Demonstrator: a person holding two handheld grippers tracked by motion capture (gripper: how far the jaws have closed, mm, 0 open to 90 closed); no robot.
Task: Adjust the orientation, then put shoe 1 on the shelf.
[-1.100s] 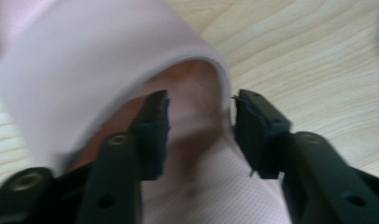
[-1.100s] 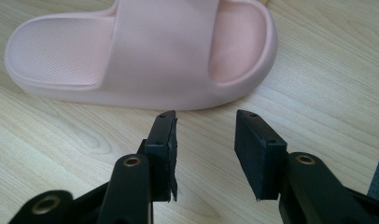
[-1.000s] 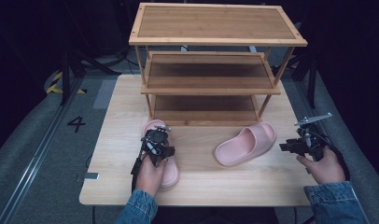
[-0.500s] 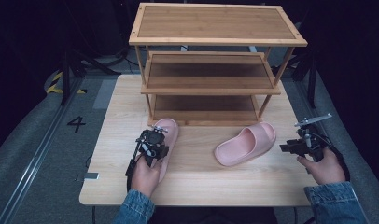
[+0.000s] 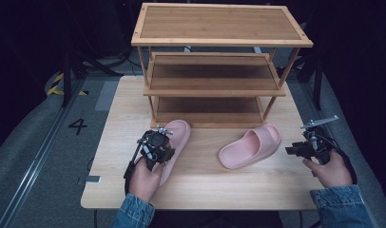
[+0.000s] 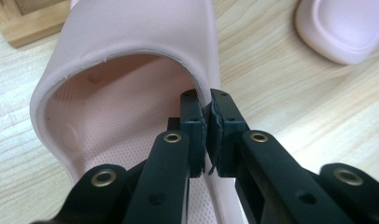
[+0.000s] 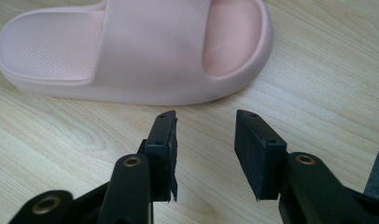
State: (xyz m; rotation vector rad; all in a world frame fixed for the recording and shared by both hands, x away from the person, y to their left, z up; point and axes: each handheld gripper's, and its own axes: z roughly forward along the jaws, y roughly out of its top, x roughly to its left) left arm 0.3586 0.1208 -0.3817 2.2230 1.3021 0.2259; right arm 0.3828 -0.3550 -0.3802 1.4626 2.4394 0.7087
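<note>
Two pink slippers lie on the wooden table. The left slipper (image 5: 176, 138) points toward the shoe rack, its toe near the bottom shelf. My left gripper (image 5: 156, 144) is shut on the right edge of that slipper's strap (image 6: 131, 28); the jaws pinch the rim (image 6: 207, 100). The right slipper (image 5: 250, 146) lies slanted at mid-table, seen close up as slipper (image 7: 141, 51). My right gripper (image 5: 300, 148) stands open to the right of it, a short way off, jaws (image 7: 204, 140) empty above bare wood.
A three-tier wooden shoe rack (image 5: 215, 71) stands at the back of the table (image 5: 219, 185), its shelves bare. Dark floor with a painted "4" (image 5: 78, 126) lies to the left. Cables trail from both grippers.
The left gripper has pushed the left slipper forward toward the rack's bottom shelf, still holding it. The right gripper has stayed put.
</note>
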